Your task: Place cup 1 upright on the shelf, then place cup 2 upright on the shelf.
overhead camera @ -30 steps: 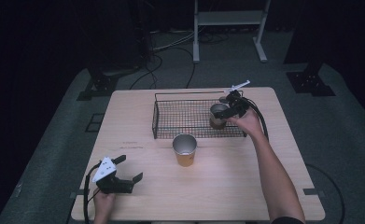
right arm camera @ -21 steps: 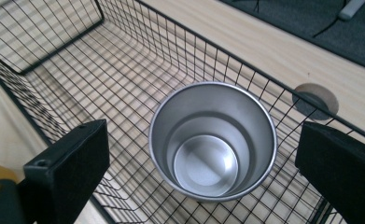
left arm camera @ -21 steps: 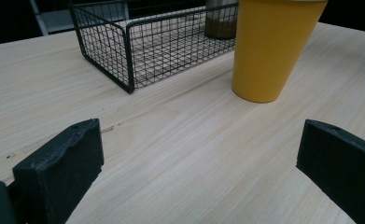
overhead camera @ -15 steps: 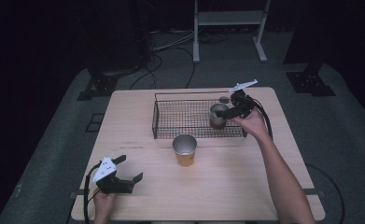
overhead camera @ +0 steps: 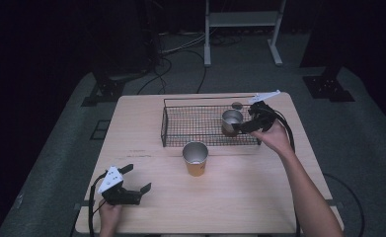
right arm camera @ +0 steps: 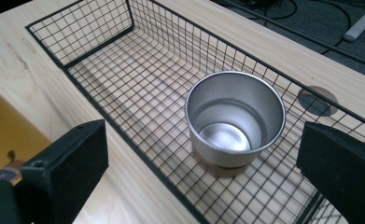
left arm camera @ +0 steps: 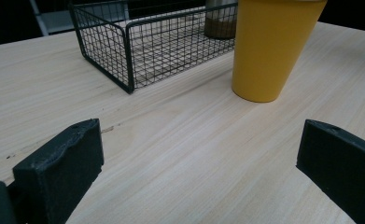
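the right gripper (overhead camera: 241,127) hangs over the right end of the wire basket (overhead camera: 180,134), its jaws having just been opening and now spread wide with nothing pressed between them. in the right gripper view the metal cup (right arm camera: 235,124) stands upright on the basket floor just ahead of the jaws, apart from both pads, near the basket's far long wall. in the high view the gripper body and the person's right hand (overhead camera: 274,138) cover the cup's right side, so only its rim and left wall show there. a round hole in the table (right arm camera: 318,101) lies just outside the basket's far wall; from above it is a small dark spot, hard to make out.

the yellow cup (overhead camera: 195,159) stands on the table (overhead camera: 146,128) just in front of the basket's near wall, apart from it; in the right gripper view it is cut off at the left edge, and in the left gripper view its rim runs out of the top. the left gripper (overhead camera: 136,179) rests near the table's front left corner, jaws wide apart and empty, well away from both cups. bare wood lies between it and the yellow cup, and the basket's left half is open mesh. the room beyond the table is dark.
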The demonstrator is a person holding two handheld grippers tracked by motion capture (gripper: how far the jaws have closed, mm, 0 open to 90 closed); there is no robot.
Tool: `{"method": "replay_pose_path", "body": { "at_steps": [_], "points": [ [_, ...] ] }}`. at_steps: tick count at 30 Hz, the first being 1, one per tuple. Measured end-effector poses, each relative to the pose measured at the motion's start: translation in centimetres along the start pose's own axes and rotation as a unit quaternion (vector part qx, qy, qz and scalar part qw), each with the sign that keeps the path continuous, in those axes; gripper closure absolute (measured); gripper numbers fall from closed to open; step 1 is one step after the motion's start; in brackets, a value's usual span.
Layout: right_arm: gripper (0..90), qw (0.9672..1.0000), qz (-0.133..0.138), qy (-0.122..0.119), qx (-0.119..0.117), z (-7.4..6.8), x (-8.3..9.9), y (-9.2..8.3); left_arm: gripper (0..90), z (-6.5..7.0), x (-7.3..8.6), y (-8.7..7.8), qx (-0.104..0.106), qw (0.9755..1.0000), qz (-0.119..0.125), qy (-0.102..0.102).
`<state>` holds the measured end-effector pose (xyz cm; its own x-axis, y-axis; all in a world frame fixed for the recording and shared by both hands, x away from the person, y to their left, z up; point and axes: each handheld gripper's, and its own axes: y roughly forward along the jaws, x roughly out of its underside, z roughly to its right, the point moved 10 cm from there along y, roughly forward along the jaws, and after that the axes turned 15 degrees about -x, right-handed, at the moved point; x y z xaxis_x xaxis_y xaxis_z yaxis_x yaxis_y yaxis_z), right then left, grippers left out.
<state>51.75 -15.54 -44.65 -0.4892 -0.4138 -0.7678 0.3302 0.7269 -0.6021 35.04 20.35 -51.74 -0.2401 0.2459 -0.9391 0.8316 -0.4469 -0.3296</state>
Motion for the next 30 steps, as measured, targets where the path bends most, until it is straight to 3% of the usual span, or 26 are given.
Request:
{"method": "replay_pose_path", "body": {
  "at_steps": [12,23,25,30],
  "points": [
    [1.6,0.9996,0.007,-0.026,-0.013,-3.1,1.0,-1.7,0.0,0.0,0.0,0.0,0.000,1.0000,0.001,0.000],
    [2.1,0.9981,-0.009,-0.049,-0.037,-5.9,2.5,-1.4,0.0,0.0,-0.1,0.0,0.000,1.0000,0.002,-0.001],
    [6.5,0.9977,-0.003,-0.055,-0.040,-6.3,2.5,-1.4,0.0,0.0,-0.1,0.0,0.001,1.0000,0.002,0.000],
    [6.6,0.9965,0.001,-0.066,-0.052,-7.7,3.1,-1.4,0.0,0.1,0.0,0.1,0.002,1.0000,0.000,0.005]
  ]
}}
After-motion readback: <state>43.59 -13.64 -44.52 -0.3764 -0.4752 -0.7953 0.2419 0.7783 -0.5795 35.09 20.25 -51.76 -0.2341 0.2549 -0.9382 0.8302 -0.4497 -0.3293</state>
